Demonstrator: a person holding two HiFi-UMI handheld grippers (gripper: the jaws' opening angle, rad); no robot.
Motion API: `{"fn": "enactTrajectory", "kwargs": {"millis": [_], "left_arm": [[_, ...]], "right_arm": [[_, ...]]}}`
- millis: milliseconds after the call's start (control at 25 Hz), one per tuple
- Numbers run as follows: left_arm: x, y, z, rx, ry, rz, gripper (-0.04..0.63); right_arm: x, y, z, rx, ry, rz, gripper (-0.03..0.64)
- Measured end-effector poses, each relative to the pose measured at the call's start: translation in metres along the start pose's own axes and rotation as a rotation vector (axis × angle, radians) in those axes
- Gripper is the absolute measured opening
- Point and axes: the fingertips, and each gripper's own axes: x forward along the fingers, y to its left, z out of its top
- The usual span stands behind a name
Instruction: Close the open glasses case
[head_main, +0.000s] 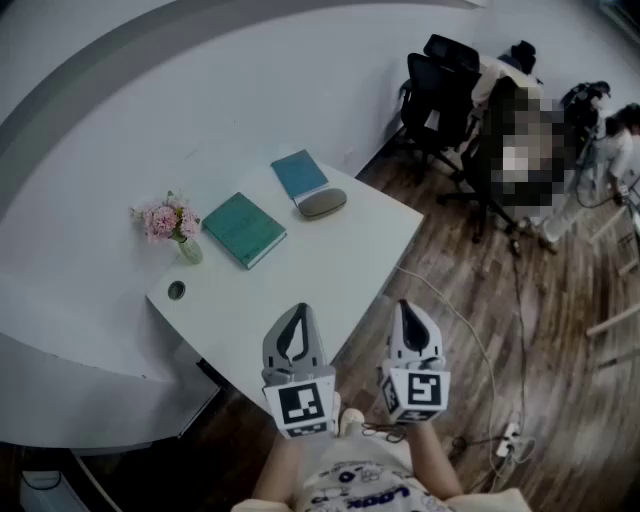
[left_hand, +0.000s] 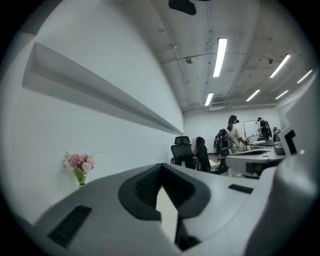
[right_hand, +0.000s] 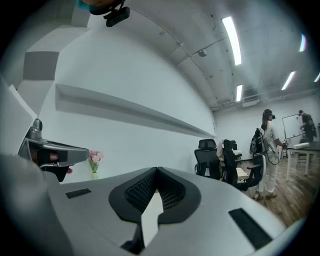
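The grey oval glasses case (head_main: 321, 203) lies at the far side of the white table (head_main: 330, 270), touching the corner of a small teal book (head_main: 299, 175). From here I cannot tell how its lid stands. Both grippers hang level at the table's near edge, well short of the case. My left gripper (head_main: 298, 318) is shut with nothing in it, and my right gripper (head_main: 411, 312) beside it is shut and empty too. In the left gripper view the jaws (left_hand: 161, 169) meet; the right gripper view shows the same (right_hand: 156, 172). The case is hidden in both gripper views.
A larger teal book (head_main: 243, 229) lies left of the case. Pink flowers in a small vase (head_main: 170, 222) stand at the table's left corner, near a cable hole (head_main: 176, 290). Black office chairs (head_main: 440, 95) and people stand beyond the table. A cable (head_main: 480, 350) trails over the wooden floor.
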Motion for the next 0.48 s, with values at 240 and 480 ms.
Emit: {"fn": "enactTrajectory", "kwargs": {"millis": [240,480], "left_arm": [[0.007,0.002,0.001,-0.025,0.002,0.003,0.0],[0.019,0.009,0.0,-0.03,0.004,0.0,0.0]], "right_arm": [[0.007,0.0,-0.001,0.0,0.005,0.003,0.002],[0.021,0.002,-0.003,-0.001,0.009,0.005,0.002]]}}
